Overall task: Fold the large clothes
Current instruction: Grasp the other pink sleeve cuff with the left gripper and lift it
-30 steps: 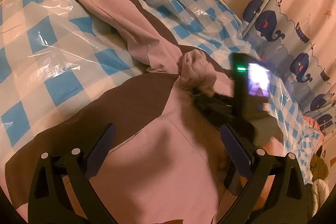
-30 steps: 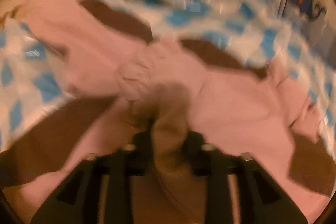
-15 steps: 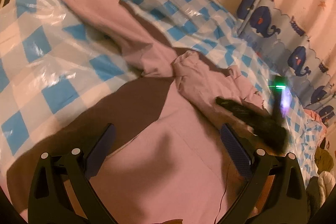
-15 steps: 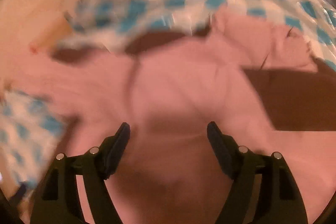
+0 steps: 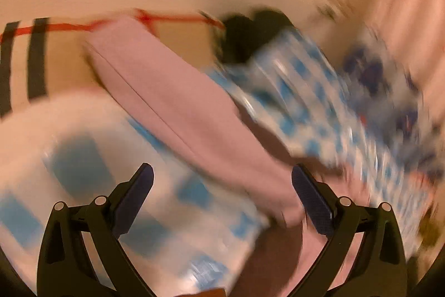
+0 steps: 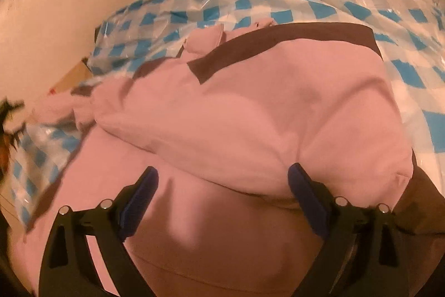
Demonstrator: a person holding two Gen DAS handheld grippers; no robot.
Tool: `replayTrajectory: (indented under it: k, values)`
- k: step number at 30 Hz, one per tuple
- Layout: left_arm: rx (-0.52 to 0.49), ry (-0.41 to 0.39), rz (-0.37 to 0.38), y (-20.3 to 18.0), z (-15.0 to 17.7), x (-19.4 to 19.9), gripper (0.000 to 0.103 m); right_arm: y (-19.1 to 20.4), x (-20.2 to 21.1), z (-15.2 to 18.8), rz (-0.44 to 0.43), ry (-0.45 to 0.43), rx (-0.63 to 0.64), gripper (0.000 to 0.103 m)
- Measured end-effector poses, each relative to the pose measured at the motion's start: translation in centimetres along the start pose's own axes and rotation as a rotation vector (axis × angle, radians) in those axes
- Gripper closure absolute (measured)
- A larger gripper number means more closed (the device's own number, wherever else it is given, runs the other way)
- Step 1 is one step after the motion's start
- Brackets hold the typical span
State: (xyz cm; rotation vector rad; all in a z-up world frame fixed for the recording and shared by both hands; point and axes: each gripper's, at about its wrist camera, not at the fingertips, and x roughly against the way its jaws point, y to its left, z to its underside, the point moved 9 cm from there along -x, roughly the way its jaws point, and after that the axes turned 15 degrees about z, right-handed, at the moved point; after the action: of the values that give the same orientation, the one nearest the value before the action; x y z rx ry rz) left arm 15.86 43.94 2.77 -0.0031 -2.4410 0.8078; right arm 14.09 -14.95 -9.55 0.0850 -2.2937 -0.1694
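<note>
Garment count one, pink sweatshirt (image 6: 250,113) spread on checkered bed cover (image 6: 361,4), left gripper (image 5: 222,199) and right gripper (image 6: 222,196) fingers held spread, nothing pinched.

Dim, warm orange light; left wrist view smeared by motion blur (right view sharper), fisheye-bent edges.

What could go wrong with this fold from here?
1. The folded-over pink layer of the sweatshirt looks puffy and neither tongs hold it, so it may spring back or slide.
2. The checked plastic sheet underneath looks slick and crinkled; the garment could shift on it.
3. The long pink sleeve lies stretched out, unfolded, and the left view is blurred, so a grab there could miss.
</note>
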Motion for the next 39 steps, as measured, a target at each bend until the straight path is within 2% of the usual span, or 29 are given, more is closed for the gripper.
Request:
replayTrajectory:
  k: [2,3,5,7,12,15,16,18,19,20,23,25,26,28,29,31,32,34,35,39]
  values:
    - [0.113,-0.065,0.009,4.1,-3.9,0.9,0.007,0.2,0.0,0.2,0.012,-0.005,0.014,0.010]
    - [0.160,-0.075,0.013,5.6,-4.8,0.9,0.007,0.1,0.0,0.3,0.008,-0.007,0.010,0.010]
    - [0.251,-0.072,0.025,8.5,-6.3,0.2,0.007,-0.1,0.0,0.4,-0.003,-0.007,0.000,0.010]
    - [0.297,-0.059,0.016,10.3,-7.2,-0.9,0.007,-0.5,0.1,0.9,-0.001,-0.006,0.000,0.009]
    - [0.351,-0.055,0.013,11.9,-8.3,-2.7,0.007,-0.4,0.1,1.2,0.008,-0.008,0.012,0.008]
    - [0.368,-0.058,-0.033,12.8,-8.6,-3.8,0.007,-0.4,0.2,1.2,0.004,-0.017,0.007,0.008]
    - [0.378,-0.065,-0.071,13.4,-8.8,-3.8,0.007,-0.4,0.4,1.1,0.002,-0.028,0.007,0.008]
    - [0.428,-0.121,-0.112,14.7,-8.6,-2.8,0.007,-0.3,1.1,0.8,0.002,-0.070,0.006,0.008]
    - [0.477,-0.157,-0.111,15.5,-8.5,-2.5,0.007,-0.3,1.5,0.7,0.007,-0.093,0.008,0.008]
    - [0.493,-0.161,-0.103,15.9,-8.4,-2.1,0.007,-0.3,2.0,0.5,0.014,-0.121,0.012,0.008]
    - [0.446,-0.098,-0.095,15.4,-8.5,-3.6,0.007,0.1,3.6,0.0,0.045,-0.202,0.035,0.008]
    - [0.419,-0.042,-0.075,14.8,-8.4,-4.9,0.007,0.5,3.8,-0.1,0.059,-0.217,0.056,0.008]
    - [0.394,-0.013,-0.079,14.3,-8.4,-5.5,0.007,0.6,3.6,-0.1,0.062,-0.212,0.064,0.008]
    - [0.356,-0.005,-0.124,13.8,-8.4,-6.0,0.007,0.5,3.7,-0.1,0.065,-0.221,0.060,0.009]
    - [0.343,-0.004,-0.130,13.5,-8.3,-6.0,0.016,0.4,4.0,-0.2,0.068,-0.237,0.056,0.008]
    - [0.292,0.008,-0.149,12.6,-8.2,-6.5,0.041,0.3,4.6,-0.4,0.085,-0.273,0.050,0.009]
    - [0.265,-0.006,-0.164,12.2,-8.3,-6.5,0.053,0.2,4.7,-0.5,0.092,-0.277,0.048,0.009]
    - [0.222,-0.039,-0.147,11.4,-8.7,-6.3,0.072,-0.1,4.4,-0.5,0.098,-0.264,0.037,0.009]
    - [0.203,-0.043,-0.137,11.0,-9.0,-6.2,0.077,-0.4,4.2,-0.5,0.101,-0.254,0.027,0.008]
    - [0.146,-0.046,-0.108,9.3,-9.3,-5.7,0.082,-1.3,3.5,-0.4,0.101,-0.218,-0.016,0.008]
